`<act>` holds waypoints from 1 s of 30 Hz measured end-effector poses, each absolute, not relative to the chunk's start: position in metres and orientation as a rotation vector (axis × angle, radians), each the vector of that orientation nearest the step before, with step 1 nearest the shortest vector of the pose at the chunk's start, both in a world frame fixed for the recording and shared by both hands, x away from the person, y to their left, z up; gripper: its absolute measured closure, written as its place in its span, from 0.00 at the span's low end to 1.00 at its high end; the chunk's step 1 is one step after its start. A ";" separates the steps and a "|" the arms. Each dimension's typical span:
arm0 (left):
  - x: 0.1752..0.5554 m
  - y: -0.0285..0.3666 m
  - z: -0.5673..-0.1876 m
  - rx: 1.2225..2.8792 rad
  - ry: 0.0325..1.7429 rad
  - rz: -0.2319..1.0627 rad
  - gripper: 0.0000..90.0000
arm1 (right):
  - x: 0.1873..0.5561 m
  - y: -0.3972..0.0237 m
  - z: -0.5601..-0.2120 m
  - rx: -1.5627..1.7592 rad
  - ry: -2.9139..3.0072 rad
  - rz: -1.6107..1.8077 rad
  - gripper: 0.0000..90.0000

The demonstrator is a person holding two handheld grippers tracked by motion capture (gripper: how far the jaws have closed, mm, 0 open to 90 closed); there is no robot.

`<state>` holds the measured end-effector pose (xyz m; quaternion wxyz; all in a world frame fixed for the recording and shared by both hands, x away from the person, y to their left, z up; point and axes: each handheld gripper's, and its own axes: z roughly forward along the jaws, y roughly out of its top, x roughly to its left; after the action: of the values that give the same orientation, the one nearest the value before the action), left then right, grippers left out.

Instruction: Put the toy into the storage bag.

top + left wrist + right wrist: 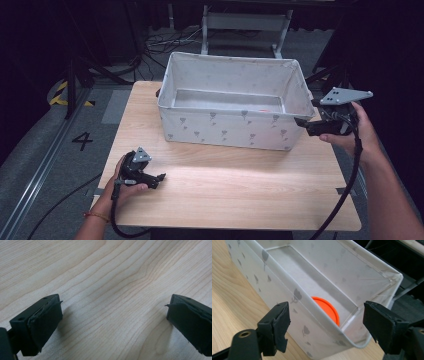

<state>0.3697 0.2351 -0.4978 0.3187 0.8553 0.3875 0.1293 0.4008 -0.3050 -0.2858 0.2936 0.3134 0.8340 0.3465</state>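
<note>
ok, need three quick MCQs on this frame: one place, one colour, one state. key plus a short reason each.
1. Where does the orange disc lie?
A. on the bare table
B. inside the fabric bin, against its near wall
C. between the left tongs' jaws

2. What colour is the bin's fabric?
A. white with small grey prints
B. plain black
C. orange stripes

3. How do the right tongs stand?
A. shut on the bin's rim
B. shut on the disc
C. open, holding nothing

Key:
1 B: the right gripper view shows the disc down in the bin by the near wall.
2 A: the high view shows pale cloth dotted with grey motifs.
3 C: the jaws stand wide apart and short of the bin's corner, with no pad pressing on it.
</note>
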 end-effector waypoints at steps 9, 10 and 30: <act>0.370 0.235 -0.498 2.251 1.018 0.339 0.01 | 0.381 -0.310 -0.304 0.838 2.218 0.863 0.23; 0.369 0.235 -0.498 2.250 1.019 0.338 0.01 | 0.379 -0.311 -0.306 0.839 2.218 0.857 0.23; 0.367 0.238 -0.498 2.246 1.029 0.354 0.01 | 0.362 -0.317 -0.368 0.904 2.301 0.706 0.24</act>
<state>0.3665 0.2377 -0.4979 0.3175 0.8533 0.3912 0.1344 0.3616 -0.3167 -0.3678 0.2812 0.3375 0.8588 0.2637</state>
